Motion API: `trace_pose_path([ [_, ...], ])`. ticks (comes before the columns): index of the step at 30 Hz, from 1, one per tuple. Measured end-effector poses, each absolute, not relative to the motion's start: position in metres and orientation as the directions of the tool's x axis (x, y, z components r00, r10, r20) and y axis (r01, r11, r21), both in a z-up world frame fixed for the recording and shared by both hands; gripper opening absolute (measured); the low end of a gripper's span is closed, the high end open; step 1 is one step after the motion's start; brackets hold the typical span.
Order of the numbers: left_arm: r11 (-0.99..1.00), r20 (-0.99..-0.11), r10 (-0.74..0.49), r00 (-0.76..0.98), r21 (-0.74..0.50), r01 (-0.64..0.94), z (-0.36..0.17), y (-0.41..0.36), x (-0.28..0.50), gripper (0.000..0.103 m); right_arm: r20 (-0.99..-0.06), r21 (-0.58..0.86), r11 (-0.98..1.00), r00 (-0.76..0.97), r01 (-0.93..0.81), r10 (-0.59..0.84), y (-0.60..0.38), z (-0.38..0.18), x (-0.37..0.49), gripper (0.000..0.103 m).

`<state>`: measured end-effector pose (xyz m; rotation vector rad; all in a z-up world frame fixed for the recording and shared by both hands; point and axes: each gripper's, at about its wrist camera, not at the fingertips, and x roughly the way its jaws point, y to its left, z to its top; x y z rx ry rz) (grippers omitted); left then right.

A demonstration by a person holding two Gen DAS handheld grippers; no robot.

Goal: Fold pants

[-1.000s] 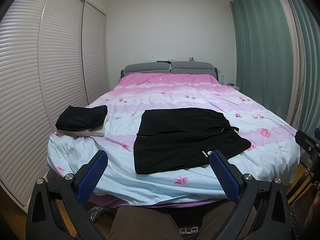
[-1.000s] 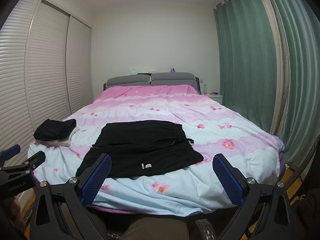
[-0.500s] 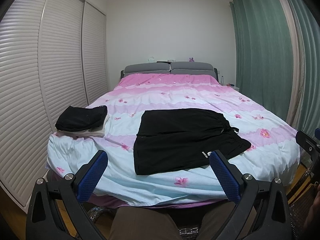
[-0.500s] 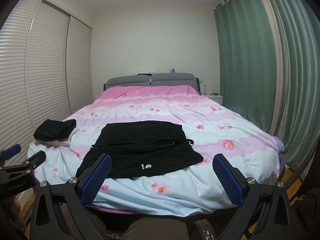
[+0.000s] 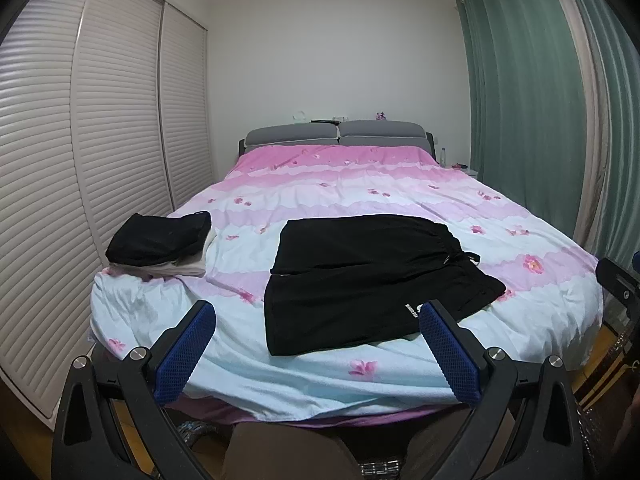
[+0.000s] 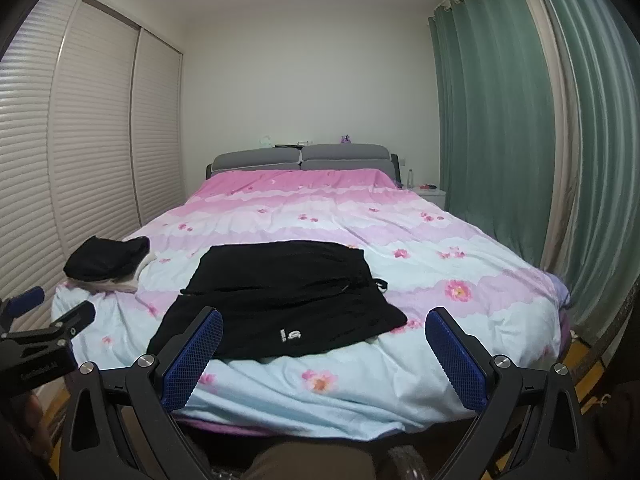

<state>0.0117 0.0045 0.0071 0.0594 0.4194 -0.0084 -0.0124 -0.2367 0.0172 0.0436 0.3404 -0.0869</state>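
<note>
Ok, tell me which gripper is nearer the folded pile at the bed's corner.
Left. The left gripper hangs open at the bed's foot, with the folded pile just ahead to its left. The right gripper, also open, sits farther along the foot edge, beyond the black pants.

Both wrist cameras look forward between their own spread fingers from beyond the foot of the bed (image 5: 360,376), facing its headboard (image 6: 300,156), the right view set rightward, sharing the whole bedspread.

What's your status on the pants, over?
Left gripper and right gripper both open, empty, short of the bed. Black pants lie flat, unfolded, untouched. Folded clothes pile sits off left, not in the way.
</note>
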Motion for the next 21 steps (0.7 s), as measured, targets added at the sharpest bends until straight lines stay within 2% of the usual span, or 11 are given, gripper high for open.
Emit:
trace_pose_path([
  [12,0.997,-0.417,0.032,0.908,0.075,-0.001,-0.004,0.027,0.078,0.103,-0.365,0.021,0.999,0.931,0.025,-0.015,-0.200,0.015,0.068,0.103],
  [21,0.992,-0.457,0.118,0.882,0.095,-0.084,-0.027,0.075,0.144,0.103,-0.411,-0.041,0.995,0.909,-0.095,0.070,-0.143,0.000,0.158,0.103],
])
